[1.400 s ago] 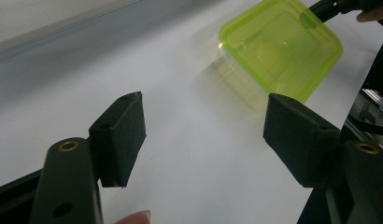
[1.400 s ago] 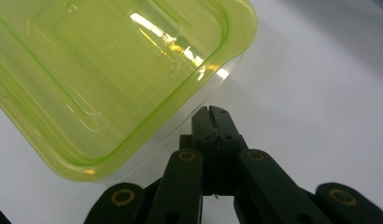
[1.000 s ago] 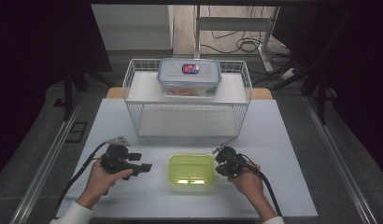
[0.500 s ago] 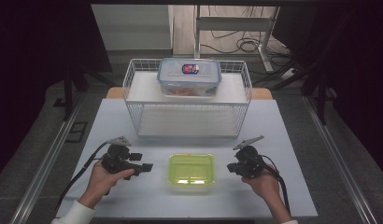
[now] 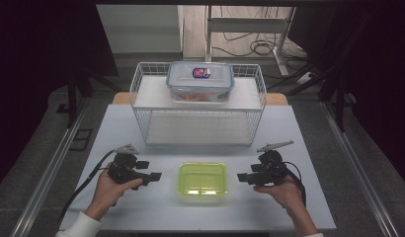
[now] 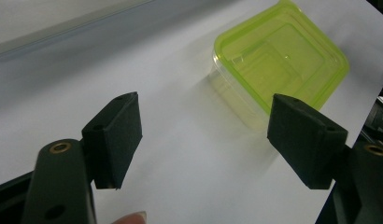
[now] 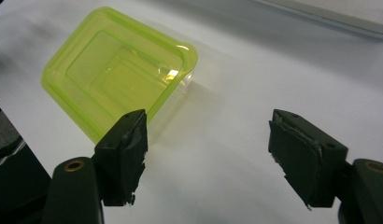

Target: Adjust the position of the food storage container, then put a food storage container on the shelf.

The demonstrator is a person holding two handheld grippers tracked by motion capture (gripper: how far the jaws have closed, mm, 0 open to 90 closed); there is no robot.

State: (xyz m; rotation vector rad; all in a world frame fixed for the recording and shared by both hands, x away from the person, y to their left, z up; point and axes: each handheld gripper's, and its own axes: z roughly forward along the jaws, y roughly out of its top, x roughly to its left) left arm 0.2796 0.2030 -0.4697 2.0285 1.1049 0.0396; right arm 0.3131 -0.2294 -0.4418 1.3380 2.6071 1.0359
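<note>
A yellow-green lidded plastic container (image 5: 202, 181) sits on the white table (image 5: 309, 148) near its front edge, between my two grippers. My left gripper (image 5: 153, 177) lies to its left, pointing at it, open and a short way off. In the left gripper view the container (image 6: 280, 60) lies beyond the open left gripper (image 6: 208, 135). My right gripper (image 5: 242, 177) points at the container from the right; its jaws have just been opening and nothing is between them. In the right gripper view the container (image 7: 119, 70) lies ahead and left of the right gripper (image 7: 210, 149).
A white wire rack (image 5: 198, 123) stands across the back middle of the table. On its top shelf rests a clear box with a blue-grey lid (image 5: 200, 81). Dark floor, cables and metal rails surround the table.
My right gripper has drawn back to the right, away from the container's right edge, and its jaws have gone from shut to wide open. The left gripper and the container have stayed put.
</note>
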